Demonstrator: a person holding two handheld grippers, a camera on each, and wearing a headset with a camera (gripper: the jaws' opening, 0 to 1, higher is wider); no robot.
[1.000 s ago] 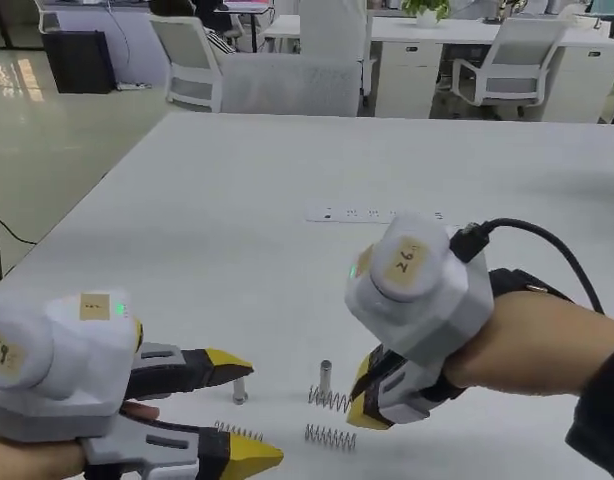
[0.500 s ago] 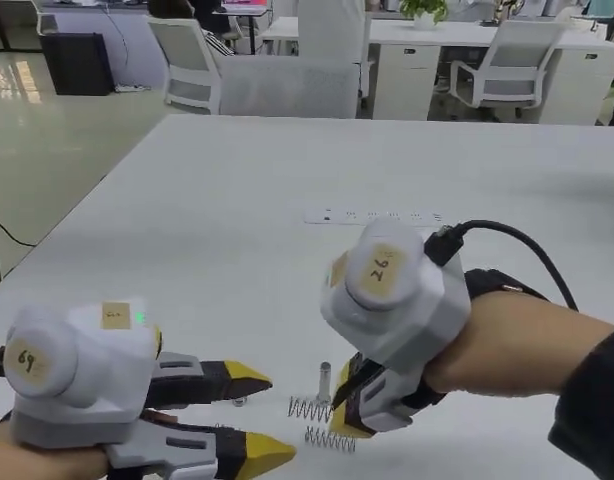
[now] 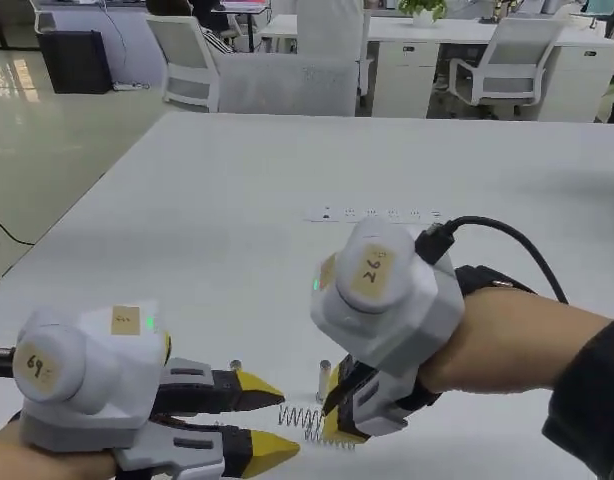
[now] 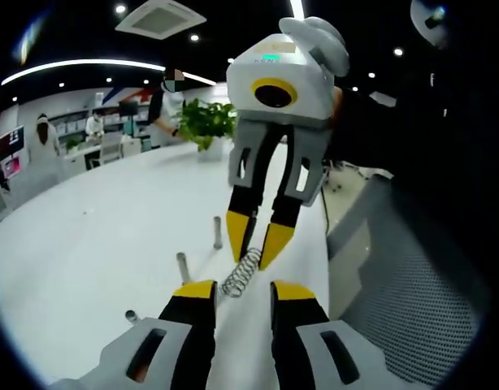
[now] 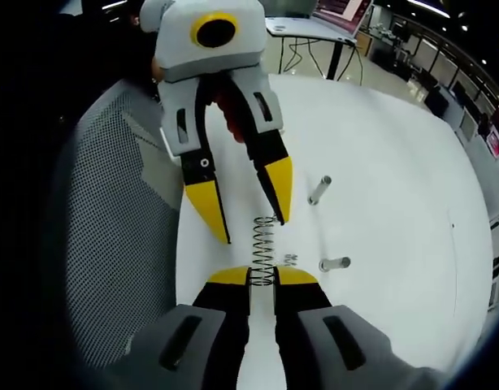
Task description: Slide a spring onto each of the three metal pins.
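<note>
Right gripper view: the right gripper (image 5: 262, 278) pinches one end of a thin wire spring (image 5: 264, 248) between its yellow-tipped jaws. The free coils reach toward the left gripper (image 5: 253, 230), whose jaws stand spread with nothing between them.

In the head view, the spring lies low over the white table (image 3: 237, 250), just beside the upright pin (image 3: 324, 377) on its near-left side, close to it but not threaded onto it. Whether the free end touches the table cannot be told. The right gripper sits on the near side of that pin, and the left gripper is farther off to the pin's left. The other pins (image 4: 183, 266) also stand to its left, bare of springs.

The spring looks very light and whippy, likely to bend sideways or flick out of a loose hold. A gentle pinch across the last few coils should suit it, since that leaves the open end free to pass over the pin's top. A hard squeeze could flatten the coils and close the bore.
</note>
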